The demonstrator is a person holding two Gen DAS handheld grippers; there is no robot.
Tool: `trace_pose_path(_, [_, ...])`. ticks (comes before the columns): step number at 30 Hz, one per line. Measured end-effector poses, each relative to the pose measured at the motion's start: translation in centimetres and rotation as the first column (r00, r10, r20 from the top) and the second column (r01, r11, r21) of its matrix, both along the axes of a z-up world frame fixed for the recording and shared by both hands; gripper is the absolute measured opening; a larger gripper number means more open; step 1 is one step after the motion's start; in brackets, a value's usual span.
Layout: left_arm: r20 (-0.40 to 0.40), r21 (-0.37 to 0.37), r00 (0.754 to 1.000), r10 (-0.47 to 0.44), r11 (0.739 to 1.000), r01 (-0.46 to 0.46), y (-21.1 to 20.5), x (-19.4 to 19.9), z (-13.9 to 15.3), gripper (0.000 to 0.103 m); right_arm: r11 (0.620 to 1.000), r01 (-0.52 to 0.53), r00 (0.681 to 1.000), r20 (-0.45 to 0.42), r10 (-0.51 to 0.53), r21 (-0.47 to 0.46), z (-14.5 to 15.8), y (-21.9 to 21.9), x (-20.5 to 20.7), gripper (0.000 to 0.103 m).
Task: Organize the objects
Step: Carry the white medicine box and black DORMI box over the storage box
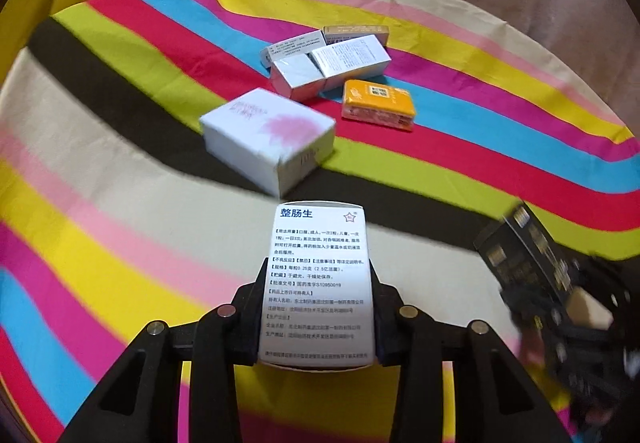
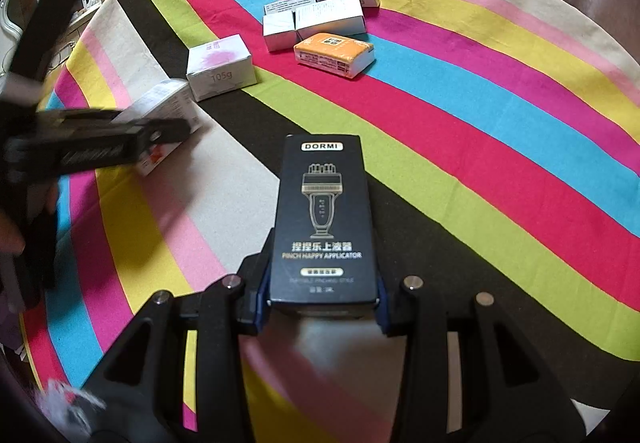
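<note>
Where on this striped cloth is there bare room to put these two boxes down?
Free: the wide stripes right of the orange pack, and the near cloth in front of the white 105g box. Crowded: the far cluster of small boxes.

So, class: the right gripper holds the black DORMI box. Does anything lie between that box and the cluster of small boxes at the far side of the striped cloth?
Nothing visible does. From the black DORMI box, only bare striped cloth stretches towards the orange packet at the cluster's near edge. The white box with the pink flower lies off to the left of that path.
</note>
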State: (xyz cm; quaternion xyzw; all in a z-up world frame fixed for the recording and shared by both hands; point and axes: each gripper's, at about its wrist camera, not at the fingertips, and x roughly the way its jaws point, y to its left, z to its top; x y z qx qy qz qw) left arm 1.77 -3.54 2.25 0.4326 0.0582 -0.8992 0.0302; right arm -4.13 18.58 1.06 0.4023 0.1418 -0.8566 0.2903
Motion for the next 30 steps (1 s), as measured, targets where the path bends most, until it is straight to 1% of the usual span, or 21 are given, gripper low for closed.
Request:
trace_pose_path(4, [-0.012,0.018,1.000,0.022,1.000,-0.021,0.4,4.4,-0.3,0.040,1.000,0.000,1.000,0.006,0.000,-0.007,0.0,0.1,-0.1,0.044])
trace_pose_path(7, [-0.033,0.013,0.999,0.037,0.999,-0.037,0.5,6.5,-0.7,0.040,1.000,0.000,1.000,0.005,0.000,-0.006,-0.1,0.1,-0.1,0.044])
trace_pose_path(12, [-0.033,0.004,0.998,0.044,0.999,-0.044,0.7,6.9,-0.7,0.041,1.000,0.005,1.000,0.003,-0.005,-0.006,0.0,0.2,-0.2,0.044])
trace_pose_path(17, [-0.019,-0.052,0.999,0.043,0.998,-0.044,1.4,6.6,-0.9,0.041,1.000,0.019,1.000,-0.004,-0.019,0.003,0.0,0.3,-0.2,0.043])
trace_pose_path(19, [-0.015,-0.067,0.999,0.042,0.997,-0.043,1.5,6.5,-0.9,0.041,0.999,0.035,0.999,-0.003,-0.035,0.011,0.0,0.4,0.5,0.043])
trace_pose_path(21, [-0.015,-0.070,0.999,0.042,0.997,-0.043,1.5,6.6,-0.9,0.041,0.997,0.077,0.997,0.022,-0.076,-0.003,0.1,0.8,2.0,0.043])
trace_pose_path(23, [-0.015,-0.071,0.999,0.043,0.996,-0.044,1.6,6.6,-0.9,0.041,0.996,0.090,0.996,0.028,-0.090,-0.006,0.1,0.9,3.9,0.043])
trace_pose_path(27, [-0.014,-0.082,0.999,0.043,0.996,-0.044,1.8,6.5,-0.9,0.041,0.997,0.079,0.997,-0.013,-0.079,0.018,-0.2,0.9,8.2,0.043])
trace_pose_path(30, [-0.014,-0.082,0.999,0.044,0.996,-0.045,1.8,6.5,-0.9,0.041,0.996,0.089,0.996,-0.023,-0.089,0.019,-0.2,1.2,9.3,0.043])
